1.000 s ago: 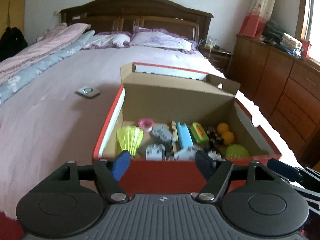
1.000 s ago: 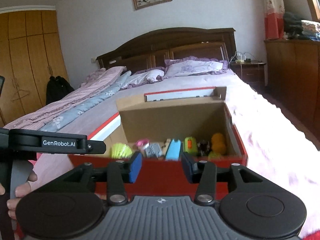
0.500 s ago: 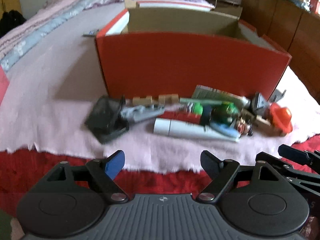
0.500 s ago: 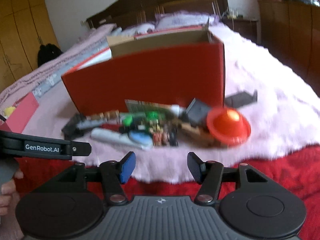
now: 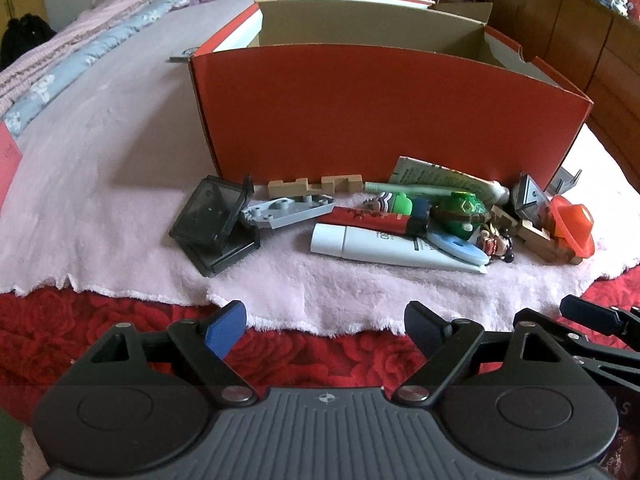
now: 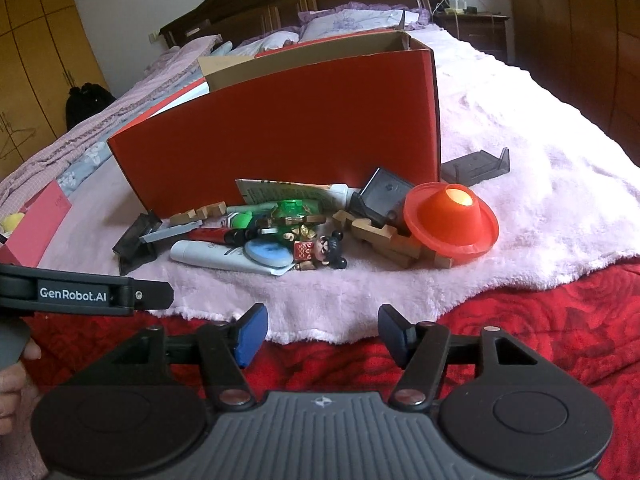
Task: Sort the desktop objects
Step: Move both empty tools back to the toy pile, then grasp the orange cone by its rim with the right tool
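Left claw [image 5: 320, 322], right claw [image 6: 320, 330]: jaws apart, just been opening, nothing between; both over bed's near edge.
Item pile: on pink blanket [image 5: 100, 208], against red box [image 5: 380, 108] near wall.
Advice: take outlier first, orange cone hat [image 6: 452, 216] or white tube [image 5: 384, 246]; grip across narrow width, lift clear of box rim.

A jumble of small objects lies against the red box [image 5: 384, 112]'s front wall: dark case [image 5: 212, 224] leftmost, white tube [image 5: 384, 246] lying flat in front, orange hat [image 5: 572, 226] rightmost.
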Demonstrator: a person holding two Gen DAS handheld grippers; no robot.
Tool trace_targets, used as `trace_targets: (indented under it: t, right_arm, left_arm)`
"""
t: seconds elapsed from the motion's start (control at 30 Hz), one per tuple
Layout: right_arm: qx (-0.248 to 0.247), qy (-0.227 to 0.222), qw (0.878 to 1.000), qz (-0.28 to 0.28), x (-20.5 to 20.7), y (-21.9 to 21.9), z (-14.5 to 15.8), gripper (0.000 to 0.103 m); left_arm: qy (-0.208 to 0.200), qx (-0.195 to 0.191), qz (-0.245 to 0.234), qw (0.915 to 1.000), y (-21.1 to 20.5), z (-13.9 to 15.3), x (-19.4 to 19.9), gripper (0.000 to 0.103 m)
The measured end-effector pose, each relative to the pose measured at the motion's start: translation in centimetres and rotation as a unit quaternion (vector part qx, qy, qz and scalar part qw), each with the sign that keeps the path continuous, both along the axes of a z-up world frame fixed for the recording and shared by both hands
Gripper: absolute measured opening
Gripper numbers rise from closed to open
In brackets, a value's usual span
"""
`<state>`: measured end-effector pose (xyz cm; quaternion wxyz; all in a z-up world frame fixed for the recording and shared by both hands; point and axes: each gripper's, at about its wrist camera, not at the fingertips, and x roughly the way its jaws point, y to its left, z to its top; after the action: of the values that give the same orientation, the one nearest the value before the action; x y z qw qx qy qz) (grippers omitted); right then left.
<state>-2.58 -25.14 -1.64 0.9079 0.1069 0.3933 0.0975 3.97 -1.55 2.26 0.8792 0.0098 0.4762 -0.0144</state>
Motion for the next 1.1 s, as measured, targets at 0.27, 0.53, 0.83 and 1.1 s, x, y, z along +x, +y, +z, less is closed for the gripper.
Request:
trace_targets:
  t: [0.27,0.53,0.83,1.1]
  right_arm:
    - [0.0,0.002,1.0,-0.001,0.1,0.0,0.0,0.065]
    - [-0.003,-0.011,1.0,-0.022,0.2,-0.8,0.4,0.065]
    - [-0.021,-0.029,0.997,-0.067,1.6,-3.5,0.8,0.065]
    - [-0.036,-0.039,0.993,-0.102,4.5,-5.7,0.8,0.072]
  left_arm:
    - [0.003,0.0,0.002,1.0,0.1,-0.1,0.1,0.087]
    - [0.006,-0.002,0.003,1.0,0.0,-0.2,0.1,0.087]
    - [0.014,0.002,-0.007,0.9999,-0.5,-0.8,0.2,0.087]
    - [0.014,0.002,-0.009,0.9999,-0.8,-1.0,0.5,0.087]
